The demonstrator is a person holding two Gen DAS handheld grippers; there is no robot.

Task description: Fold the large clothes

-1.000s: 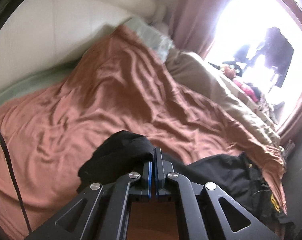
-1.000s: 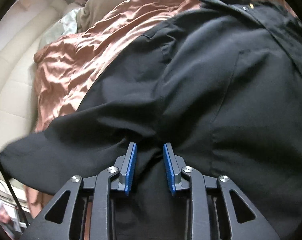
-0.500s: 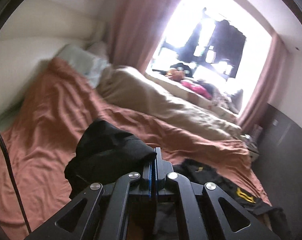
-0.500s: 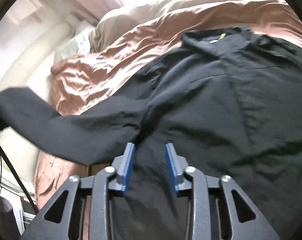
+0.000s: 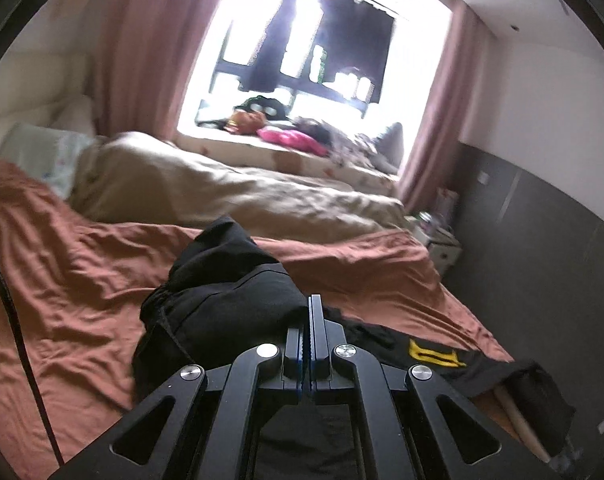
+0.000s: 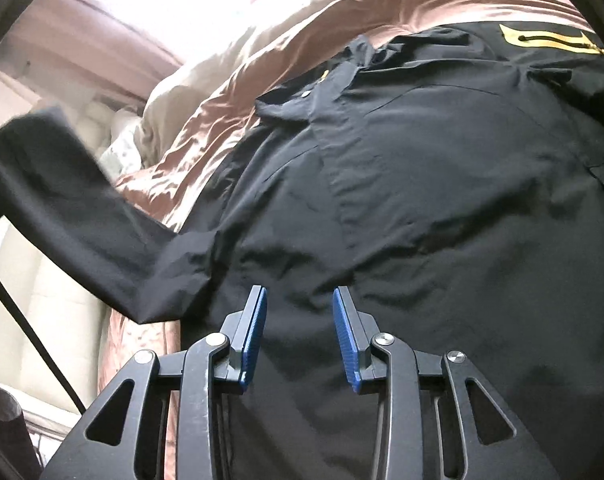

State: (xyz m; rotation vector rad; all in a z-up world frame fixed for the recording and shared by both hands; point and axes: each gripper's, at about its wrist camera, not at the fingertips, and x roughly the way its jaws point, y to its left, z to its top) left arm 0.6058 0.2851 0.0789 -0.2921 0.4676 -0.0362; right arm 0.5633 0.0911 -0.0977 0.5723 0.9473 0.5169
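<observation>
A large black shirt (image 6: 441, 184) with a yellow patch (image 6: 549, 40) lies spread on the rust-coloured bed cover (image 6: 381, 4). My left gripper (image 5: 309, 312) is shut on the shirt's black sleeve (image 5: 226, 280), bunched over its fingers and held above the bed (image 5: 70, 280). In the right wrist view that sleeve (image 6: 62, 200) stretches up to the left, off the cover. My right gripper (image 6: 300, 320) is open and empty, low over the shirt's lower body, with cloth showing between the blue pads (image 6: 256, 332).
A beige duvet (image 5: 222, 192) and a pale pillow (image 5: 42, 152) lie at the bed's far side. A bright window (image 5: 309, 48) with pink curtains and hanging dark clothes is behind. A dark wall (image 5: 541, 248) and a small bedside table (image 5: 441, 240) stand on the right. A black cable (image 5: 14, 320) hangs left.
My left gripper has risen and tilted up with the sleeve, so the window came into view. The sleeve has lifted off the bed. My right gripper stayed open over the shirt body.
</observation>
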